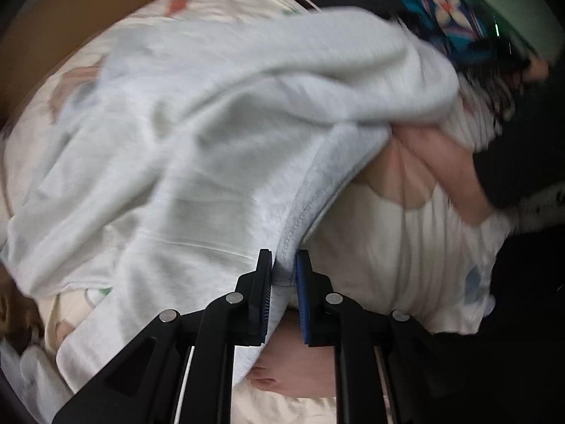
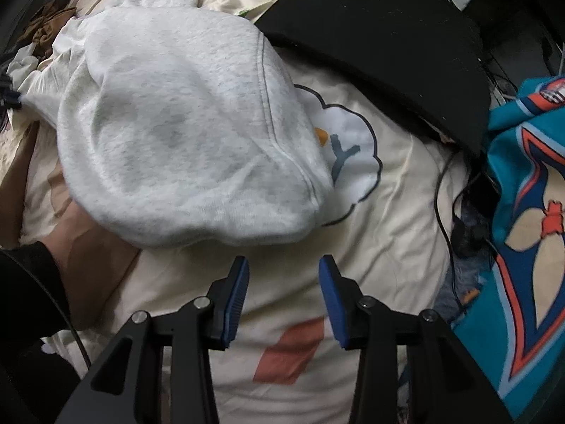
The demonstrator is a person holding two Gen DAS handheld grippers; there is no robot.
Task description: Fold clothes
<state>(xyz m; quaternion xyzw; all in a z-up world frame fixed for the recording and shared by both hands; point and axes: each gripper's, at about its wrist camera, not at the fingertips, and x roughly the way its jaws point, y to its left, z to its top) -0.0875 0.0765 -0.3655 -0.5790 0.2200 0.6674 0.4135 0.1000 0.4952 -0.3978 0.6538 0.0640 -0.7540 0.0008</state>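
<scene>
A light grey sweatshirt (image 1: 183, 134) lies bunched on a cream patterned bedsheet (image 1: 388, 247). My left gripper (image 1: 285, 268) is shut on a stitched edge of the sweatshirt, the cloth pinched between its pads. In the right wrist view the sweatshirt (image 2: 183, 134) is a rounded heap with a seamed hem facing right. My right gripper (image 2: 284, 279) is open and empty, just in front of the heap and above the sheet (image 2: 388, 212). A bare hand and forearm (image 1: 448, 162) reach under the sweatshirt at the right of the left view.
A black pad (image 2: 388, 42) lies at the back of the bed. A teal, orange and blue patterned cloth (image 2: 529, 212) lies at the right. Black cables (image 2: 445, 190) run beside it. Brown clothing (image 2: 46, 24) sits at the far left.
</scene>
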